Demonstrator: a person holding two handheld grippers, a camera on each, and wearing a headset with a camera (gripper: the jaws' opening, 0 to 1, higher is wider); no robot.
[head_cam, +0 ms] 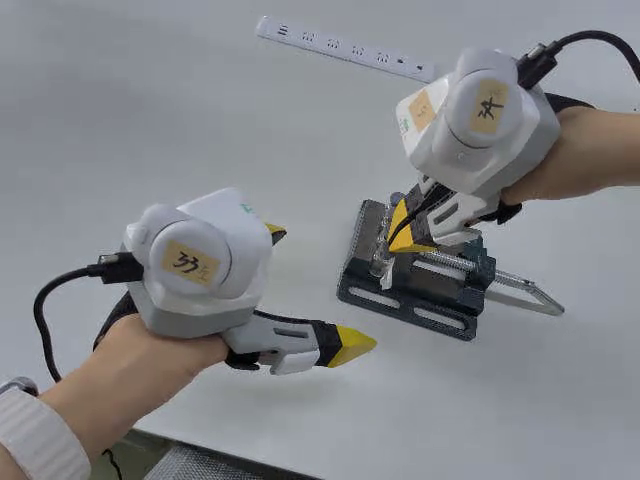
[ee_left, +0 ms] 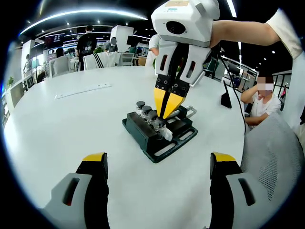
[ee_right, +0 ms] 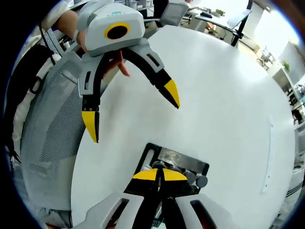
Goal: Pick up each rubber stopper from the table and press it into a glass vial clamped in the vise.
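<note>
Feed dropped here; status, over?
Left gripper open, off the vise. Right gripper shut, tips down at vials; stoppers on several. Nothing in the way.

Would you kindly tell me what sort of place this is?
Likely an open-plan office or lab: a large white round table, a mesh office chair, and people in the background under a curved ceiling light.

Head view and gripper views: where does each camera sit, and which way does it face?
Head view: on the headset, looking down at the white table; left hand, right hand, open left gripper, shut right gripper show.
Left gripper view: on the left gripper, facing the dark metal vise across the table; own jaws show.
Right gripper view: on the right gripper, facing down onto the vise; own jaws show.
All share the vise.
</note>
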